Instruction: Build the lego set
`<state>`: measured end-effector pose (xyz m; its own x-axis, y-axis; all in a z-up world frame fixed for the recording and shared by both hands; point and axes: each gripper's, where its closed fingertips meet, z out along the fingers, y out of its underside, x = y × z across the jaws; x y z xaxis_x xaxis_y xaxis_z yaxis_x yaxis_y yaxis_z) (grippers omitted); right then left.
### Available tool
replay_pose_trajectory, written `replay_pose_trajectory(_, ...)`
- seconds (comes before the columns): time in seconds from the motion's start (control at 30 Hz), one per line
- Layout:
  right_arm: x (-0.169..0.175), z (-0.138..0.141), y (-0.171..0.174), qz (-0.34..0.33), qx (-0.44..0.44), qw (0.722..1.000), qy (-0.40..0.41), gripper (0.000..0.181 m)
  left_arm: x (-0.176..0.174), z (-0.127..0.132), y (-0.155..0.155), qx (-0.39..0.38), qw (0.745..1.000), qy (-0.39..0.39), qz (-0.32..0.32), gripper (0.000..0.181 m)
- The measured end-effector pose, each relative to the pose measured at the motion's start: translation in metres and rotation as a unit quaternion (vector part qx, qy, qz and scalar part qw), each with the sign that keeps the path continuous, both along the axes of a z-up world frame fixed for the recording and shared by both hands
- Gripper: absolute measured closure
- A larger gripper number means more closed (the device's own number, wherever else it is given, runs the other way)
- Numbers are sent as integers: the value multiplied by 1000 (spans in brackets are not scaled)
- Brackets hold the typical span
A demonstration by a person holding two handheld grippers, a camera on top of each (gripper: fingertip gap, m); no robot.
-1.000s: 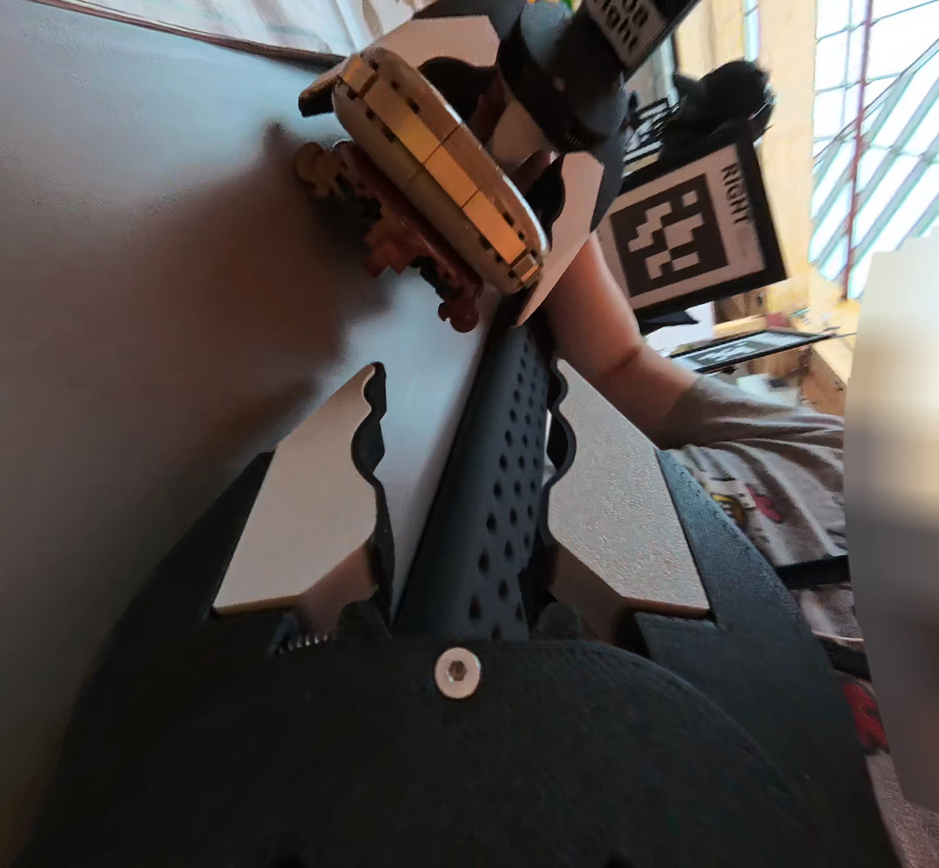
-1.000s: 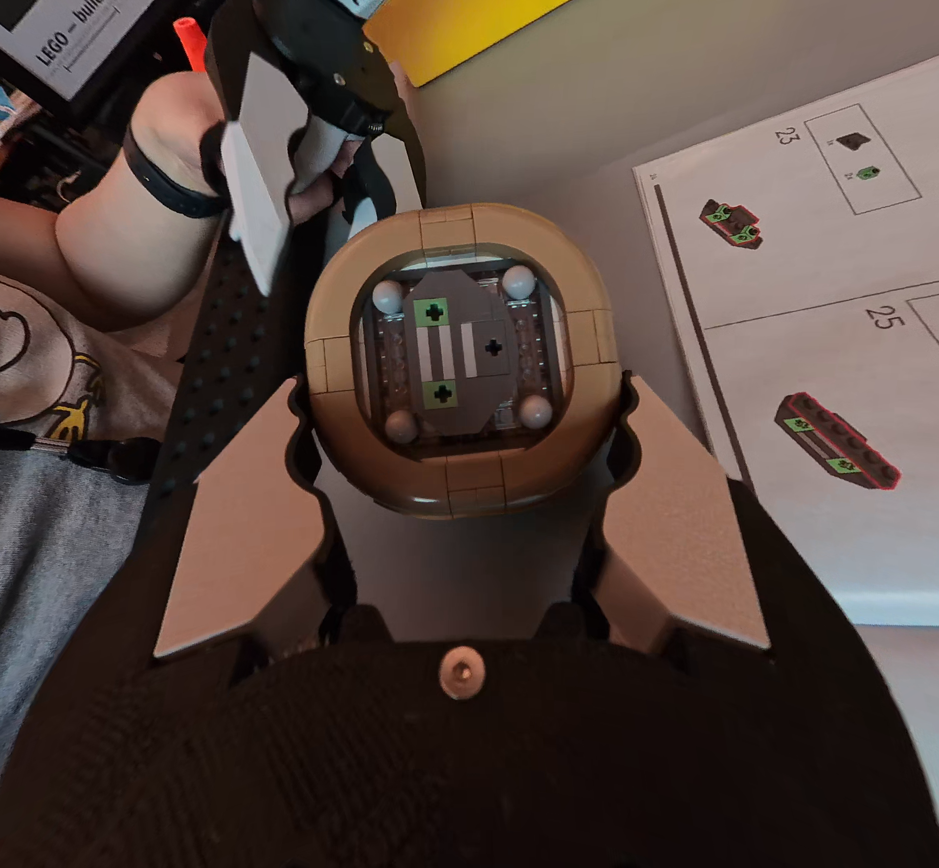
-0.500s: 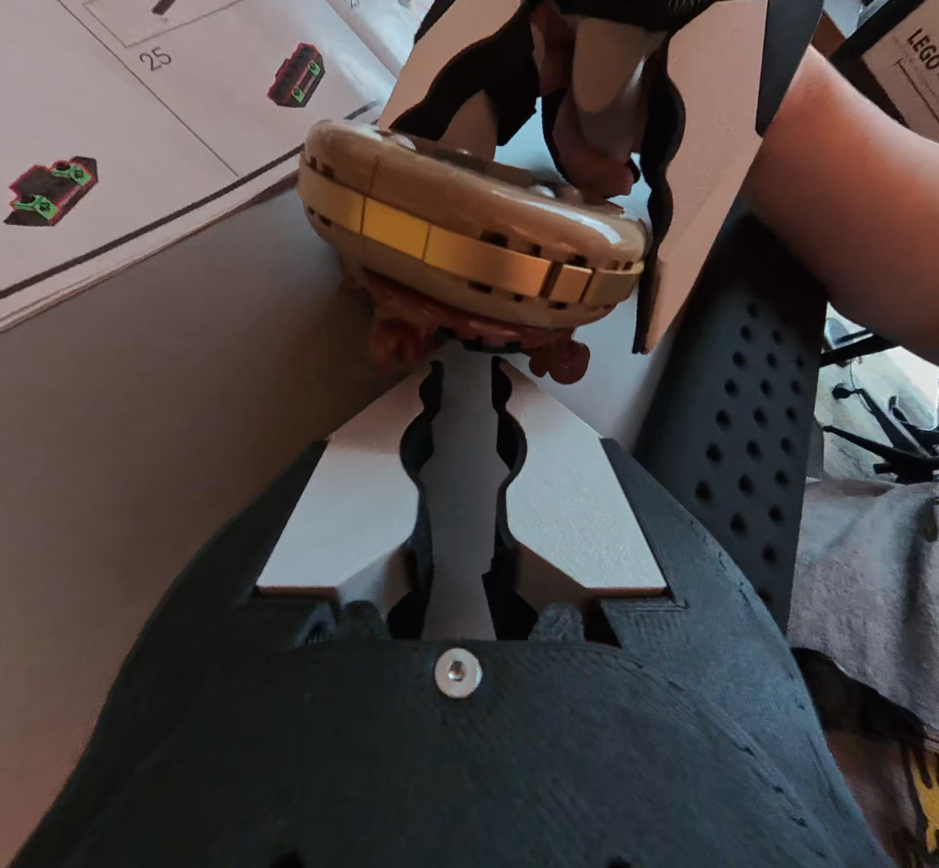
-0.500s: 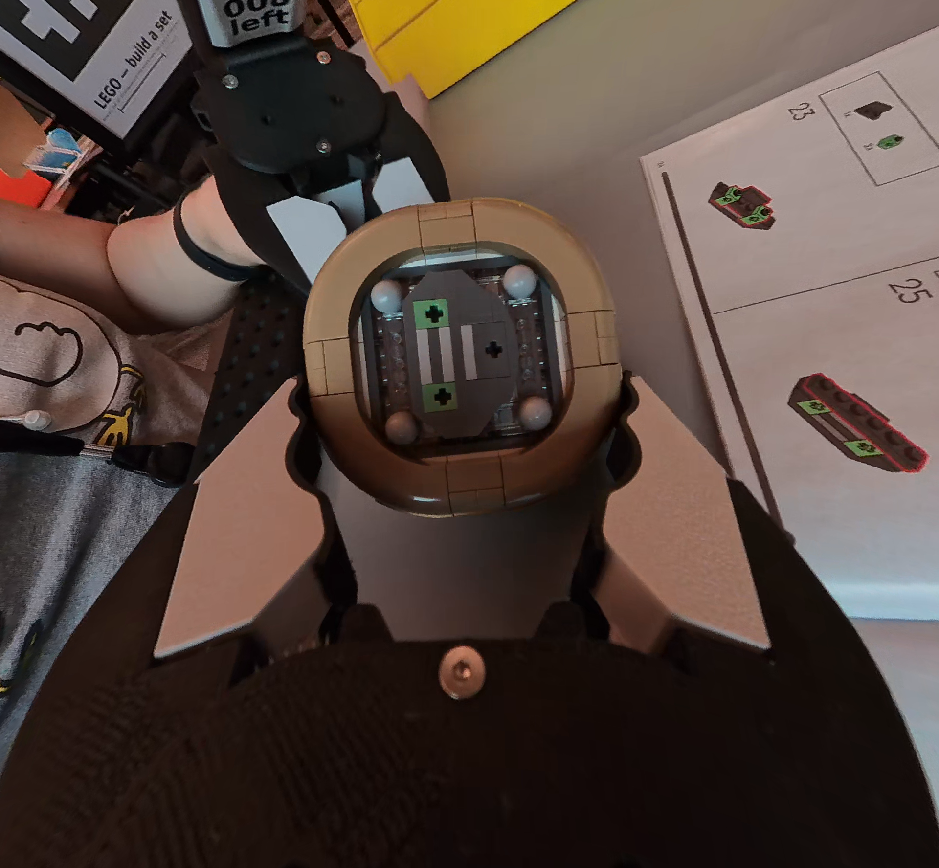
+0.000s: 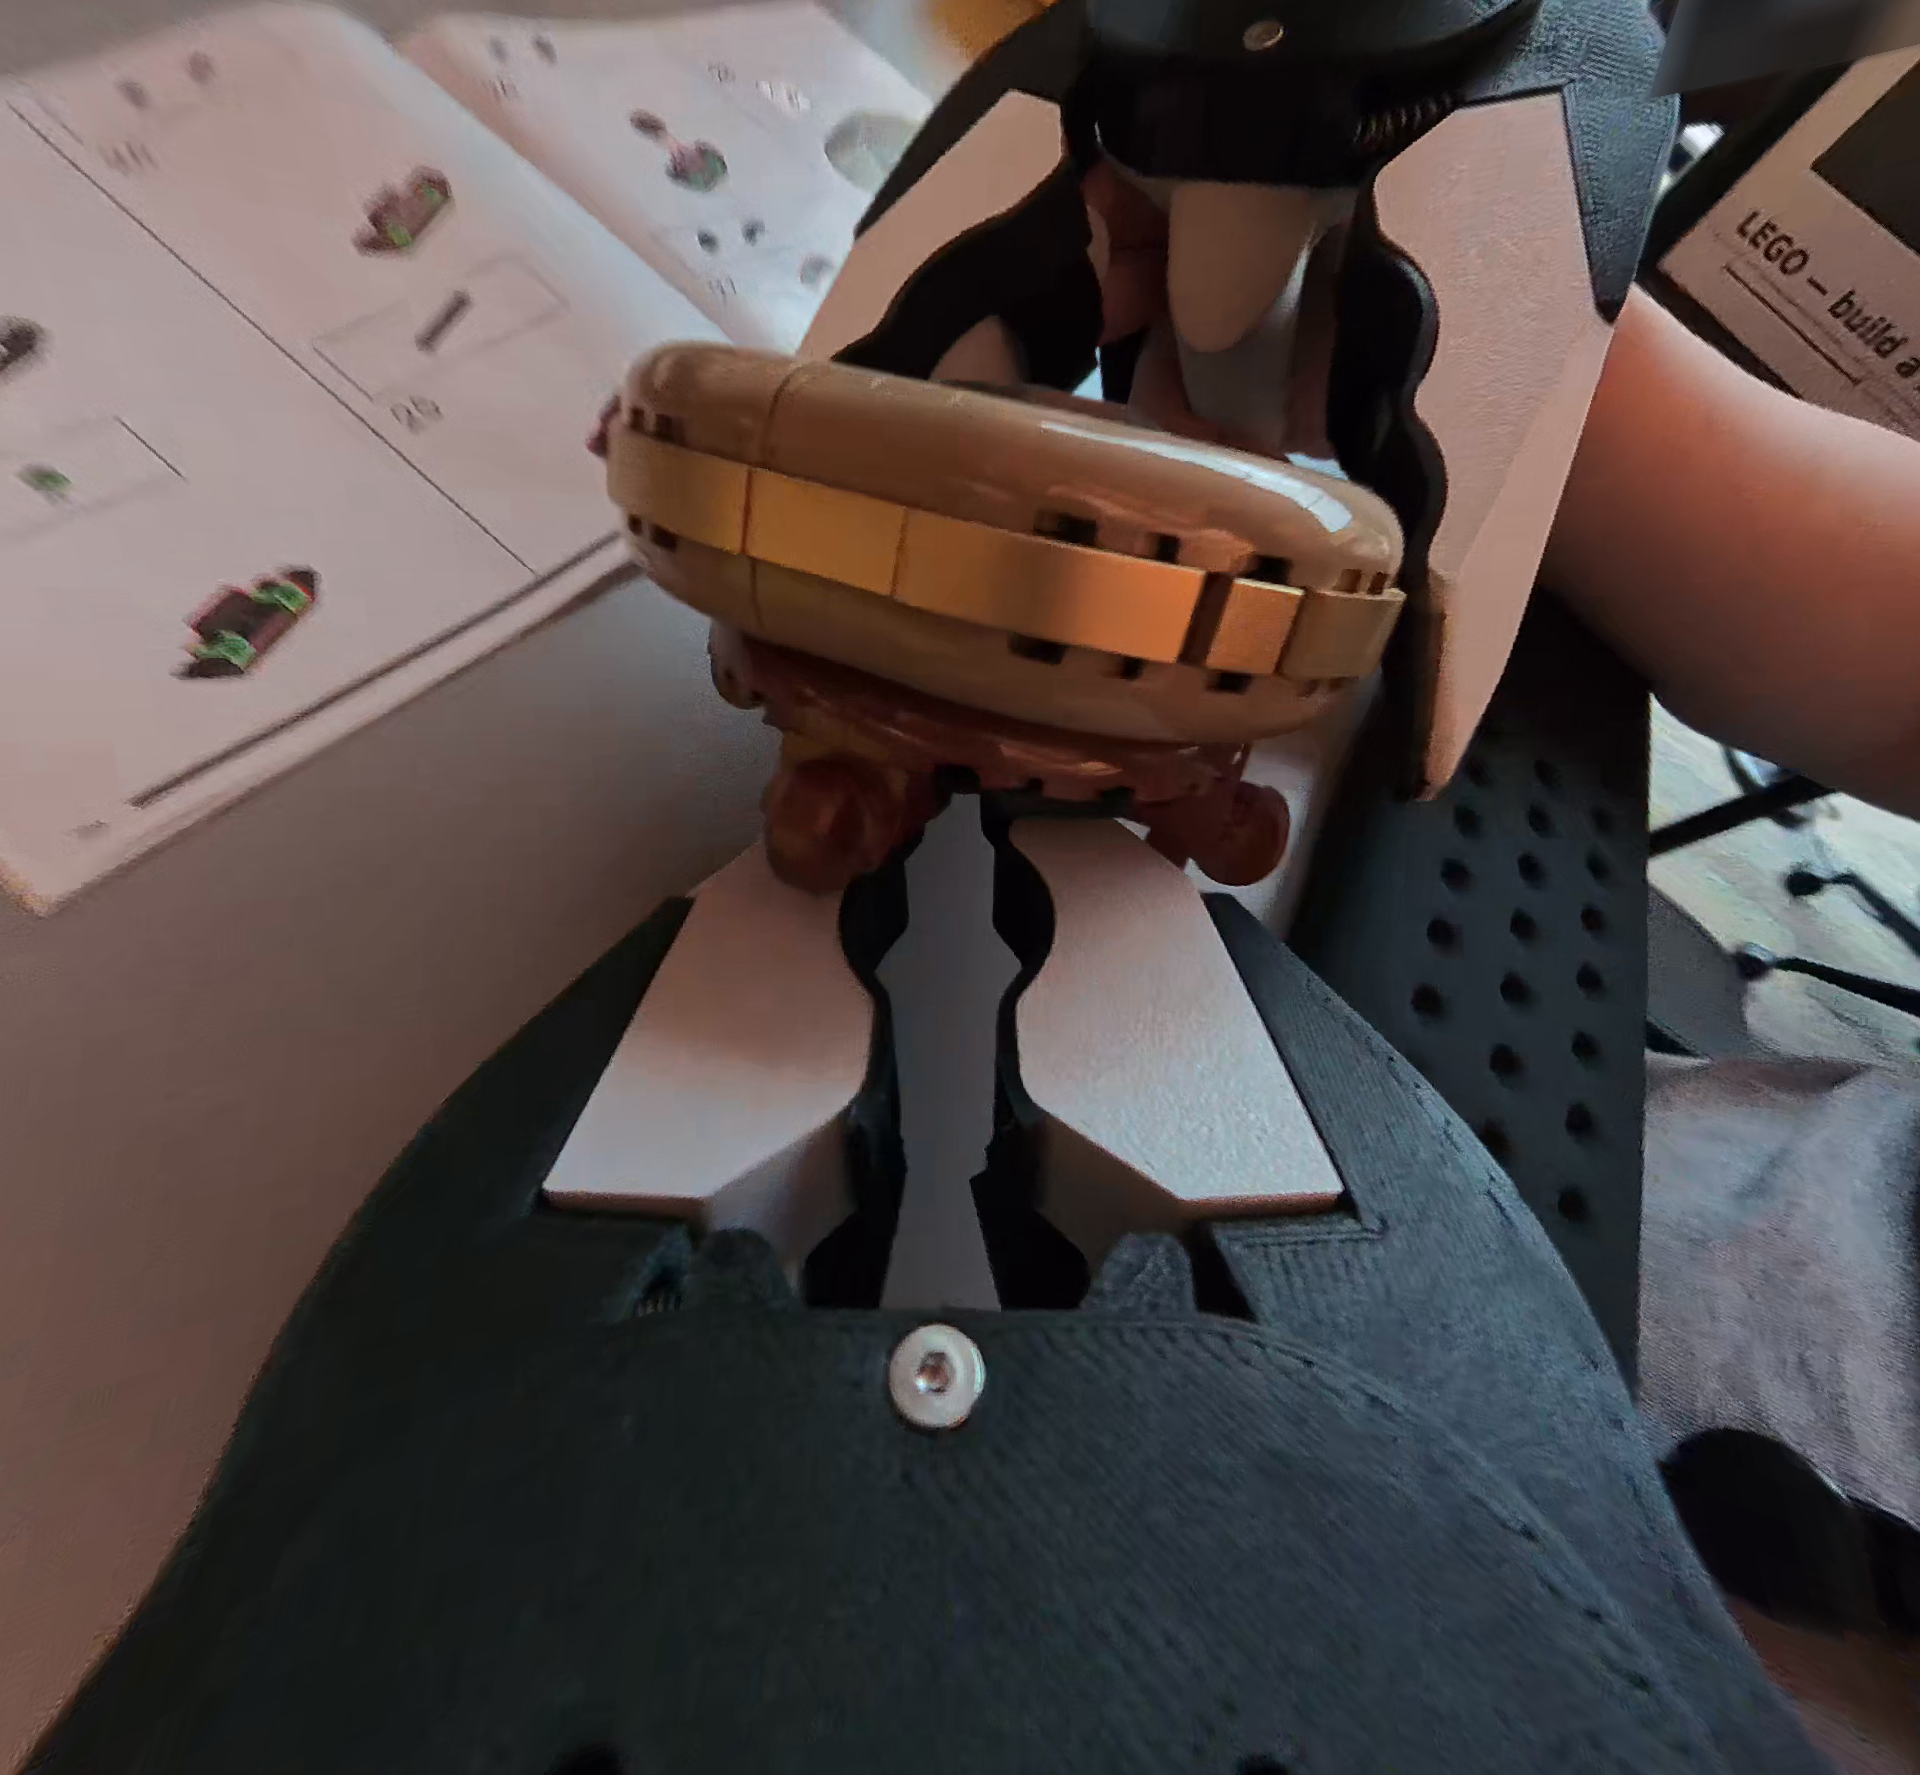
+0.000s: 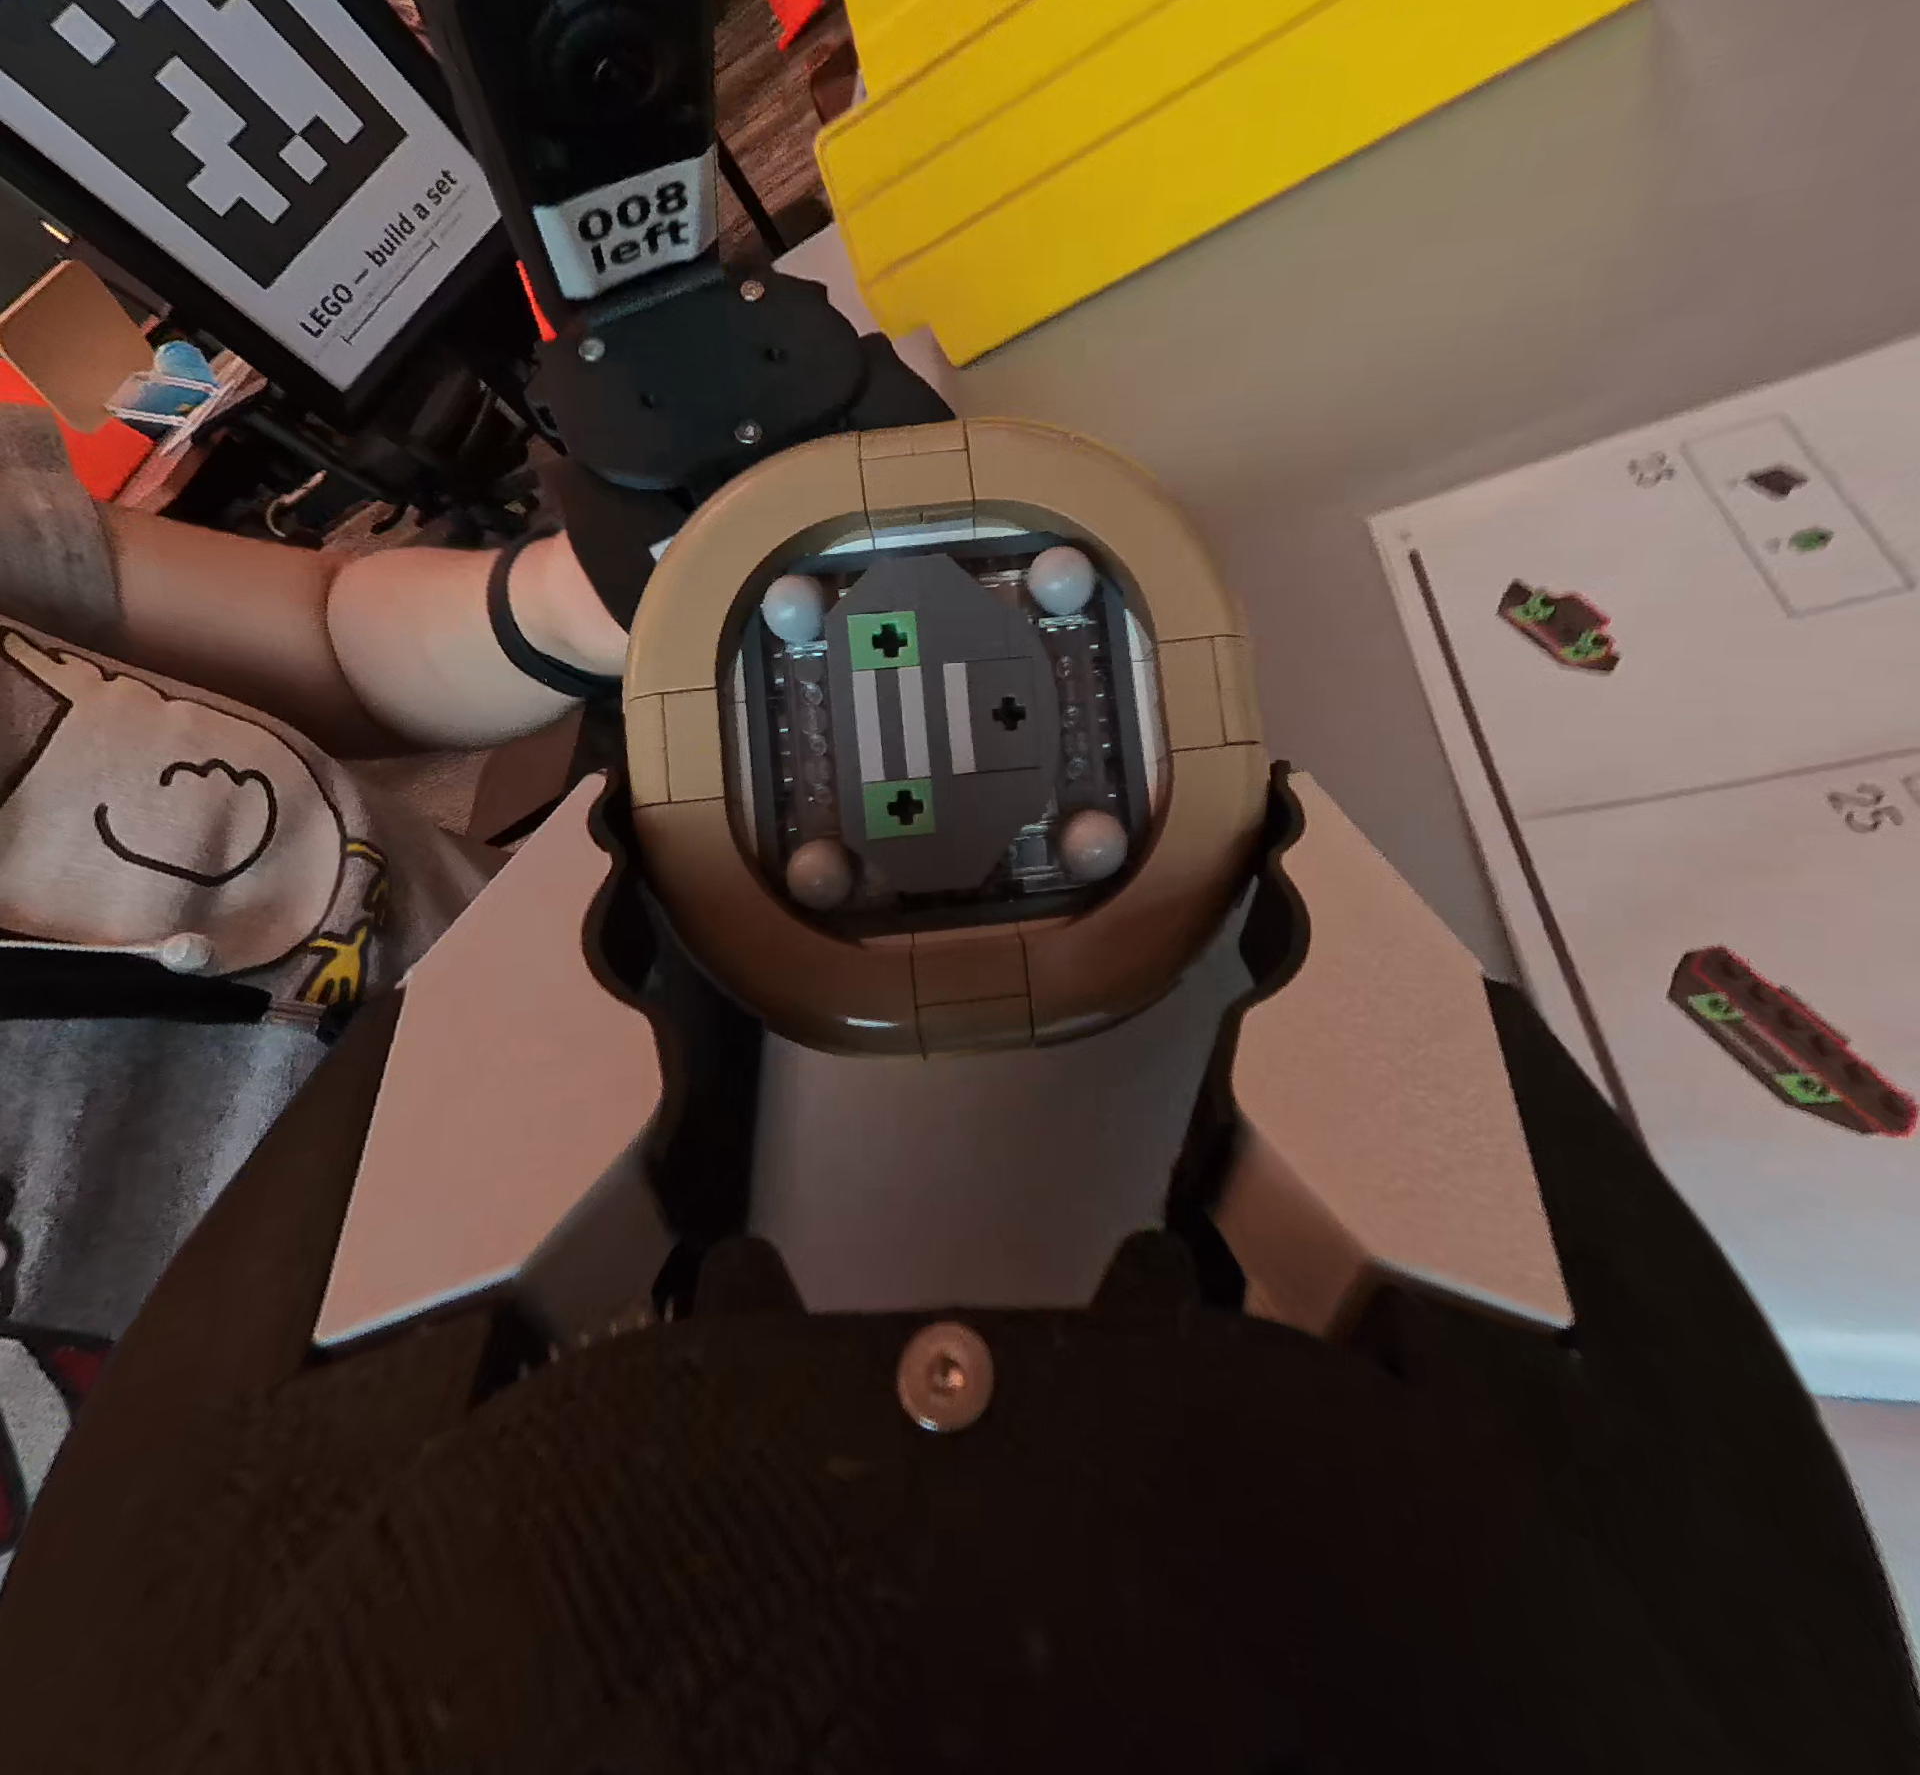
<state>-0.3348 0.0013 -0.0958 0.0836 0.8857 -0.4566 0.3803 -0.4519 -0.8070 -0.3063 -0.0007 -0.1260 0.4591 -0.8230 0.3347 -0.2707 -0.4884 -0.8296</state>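
Observation:
A round tan lego model point(image 6: 945, 987) has a dark grey centre with two green pieces. My right gripper point(image 6: 945, 785) is shut on its rim and holds it above the grey table. In the left wrist view the model point(image 5: 987, 562) is seen edge-on, with a reddish-brown part point(image 5: 831, 811) under it and a right finger point(image 5: 1486, 437) against its side. My left gripper point(image 5: 966, 842) has its jaws nearly together, with the tips touching that brown part from below. The left gripper's black body point(image 6: 707, 395) shows beyond the model, its tips hidden.
An open instruction booklet point(image 5: 260, 437) lies on the table, and also shows at the right in the right wrist view point(image 6: 1714, 842). A yellow bin point(image 6: 1195, 84) stands behind. A black perforated strip point(image 5: 1507, 946) runs along the table edge. A person's arm point(image 5: 1714, 499) and a marker board point(image 6: 208, 94) are near.
My left gripper went from wide open to nearly shut, swung round and came up under the model. My right gripper kept its hold on the model.

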Motion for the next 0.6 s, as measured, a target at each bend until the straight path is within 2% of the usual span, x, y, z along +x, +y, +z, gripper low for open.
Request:
replay_pose_trajectory(0.2,-12,28,7,-34,31,999,-9,65,-13,32,17,107,992,-15,63,181)
replay_pose_trajectory(0.37,-23,47,3,-48,40,998,-11,65,-28,52,25,221,967,1,127,181)
replay_pose_trajectory(0.5,-30,53,2,-59,60,996,-43,65,-31,60,22,302,941,30,148,181)
replay_pose_trajectory(0.6,-35,55,-3,-43,79,994,-62,65,-24,58,17,332,932,61,135,181)
